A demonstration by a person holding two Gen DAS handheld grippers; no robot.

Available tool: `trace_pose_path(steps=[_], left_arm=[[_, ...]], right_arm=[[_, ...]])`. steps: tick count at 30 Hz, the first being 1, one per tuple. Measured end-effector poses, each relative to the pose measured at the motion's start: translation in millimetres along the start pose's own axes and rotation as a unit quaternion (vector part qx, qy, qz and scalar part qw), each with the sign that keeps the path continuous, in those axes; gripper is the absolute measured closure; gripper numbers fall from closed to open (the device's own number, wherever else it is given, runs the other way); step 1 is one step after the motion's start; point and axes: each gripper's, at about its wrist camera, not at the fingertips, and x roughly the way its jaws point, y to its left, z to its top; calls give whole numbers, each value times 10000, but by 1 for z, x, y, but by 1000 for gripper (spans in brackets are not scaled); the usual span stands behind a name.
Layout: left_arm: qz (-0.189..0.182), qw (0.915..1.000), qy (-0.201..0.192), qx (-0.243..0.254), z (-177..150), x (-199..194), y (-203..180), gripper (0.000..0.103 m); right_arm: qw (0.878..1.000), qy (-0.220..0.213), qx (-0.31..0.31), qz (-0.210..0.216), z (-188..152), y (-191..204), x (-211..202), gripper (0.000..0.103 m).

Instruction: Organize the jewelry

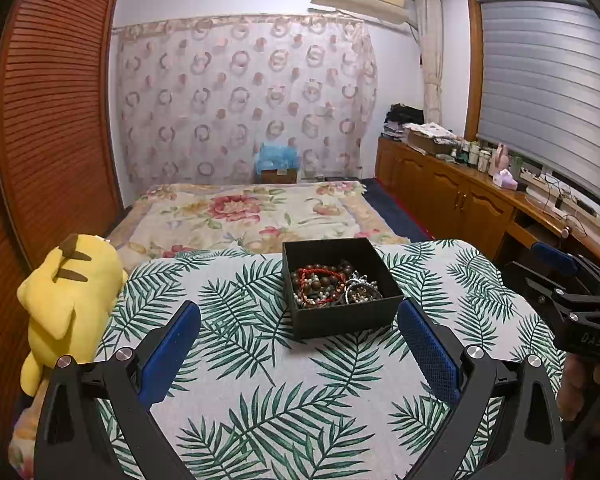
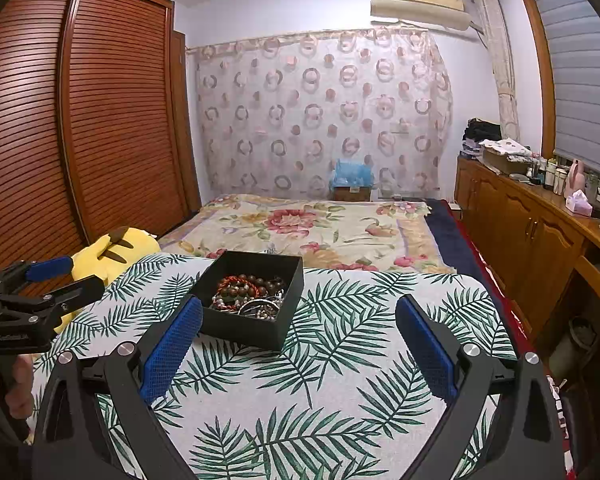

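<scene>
Jewelry fills a black box just beyond both wide-open, empty grippers: left gripper, right gripper. Only the right view shows the wardrobe whole.

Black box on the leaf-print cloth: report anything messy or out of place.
Inside the black box the jewelry lies in one tangled heap, beaded bracelets over silvery pieces. Nothing has spilled onto the cloth, and the box looks undamaged.

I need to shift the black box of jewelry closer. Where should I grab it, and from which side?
Grip the near wall of the black box at its open rim, one finger inside and one outside, coming from above with the left gripper, which is open and nearly faces it. The wall looks thin and straight, and the jewelry lies low, probably leaving room for the inner finger.
</scene>
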Motion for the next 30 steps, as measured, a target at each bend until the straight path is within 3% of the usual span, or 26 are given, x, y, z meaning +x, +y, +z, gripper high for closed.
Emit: trace_pose_path(steps=[30], left_arm=[[1,10000,-23,-7,0,-2,1,8]], right_arm=[[10000,-12,16,-11,0,-1,-1,5]])
